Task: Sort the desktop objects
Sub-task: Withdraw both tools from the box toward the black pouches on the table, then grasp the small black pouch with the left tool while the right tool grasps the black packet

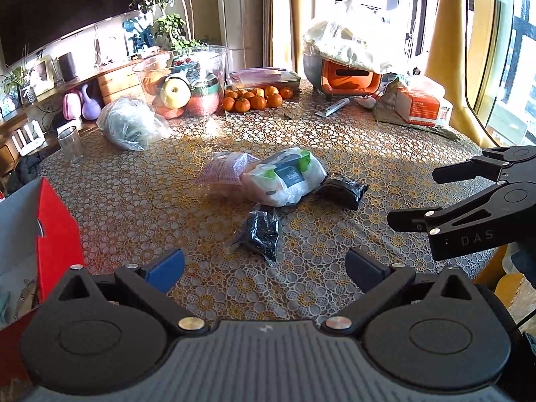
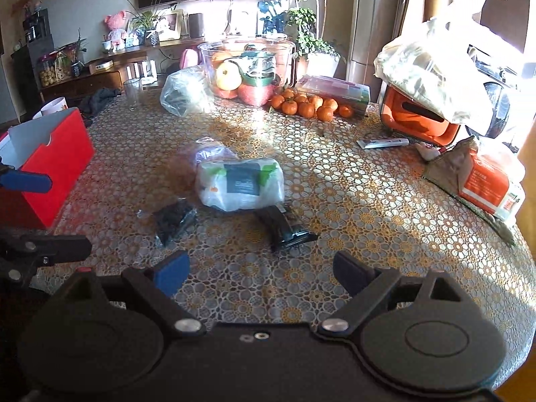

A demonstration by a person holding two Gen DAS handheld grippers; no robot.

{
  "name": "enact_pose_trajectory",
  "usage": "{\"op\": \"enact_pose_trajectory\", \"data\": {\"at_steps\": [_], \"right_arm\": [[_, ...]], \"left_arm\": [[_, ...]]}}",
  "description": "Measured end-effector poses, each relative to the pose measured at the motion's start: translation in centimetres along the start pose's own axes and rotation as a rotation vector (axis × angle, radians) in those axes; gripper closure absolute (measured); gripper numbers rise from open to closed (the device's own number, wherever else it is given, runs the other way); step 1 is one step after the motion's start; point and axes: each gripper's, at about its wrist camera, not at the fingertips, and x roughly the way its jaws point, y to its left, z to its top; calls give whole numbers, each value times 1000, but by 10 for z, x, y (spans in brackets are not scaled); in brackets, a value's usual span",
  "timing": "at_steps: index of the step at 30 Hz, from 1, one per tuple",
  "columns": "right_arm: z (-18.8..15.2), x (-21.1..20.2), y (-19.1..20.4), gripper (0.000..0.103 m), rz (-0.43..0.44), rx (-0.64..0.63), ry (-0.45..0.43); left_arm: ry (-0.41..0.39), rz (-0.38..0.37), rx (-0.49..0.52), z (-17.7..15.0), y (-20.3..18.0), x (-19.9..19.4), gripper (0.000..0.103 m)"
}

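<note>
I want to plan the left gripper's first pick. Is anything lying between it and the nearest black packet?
Nothing visible does. The left gripper is open and empty, and only bare tablecloth lies between its fingers and the black packet just ahead. The white bag lies beyond the packet.

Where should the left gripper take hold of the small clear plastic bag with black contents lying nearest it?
Probably across the bulging black middle of the small clear plastic bag, coming down from above on the near side. It lies flat on the patterned tablecloth with thin crinkled ends that would likely slip. The left gripper is open, empty and lined up with it.
</note>
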Motion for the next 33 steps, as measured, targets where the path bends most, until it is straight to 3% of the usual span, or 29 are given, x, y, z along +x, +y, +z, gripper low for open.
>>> {"op": "enact_pose_trajectory", "data": {"at_steps": [20, 33], "right_arm": [[8, 69, -29, 14, -10, 15, 54], [18, 107, -31, 19, 15, 4, 85]], "left_arm": [[46, 19, 38, 2, -3, 86, 0], [46, 29, 56, 0, -2, 121, 0]]}}
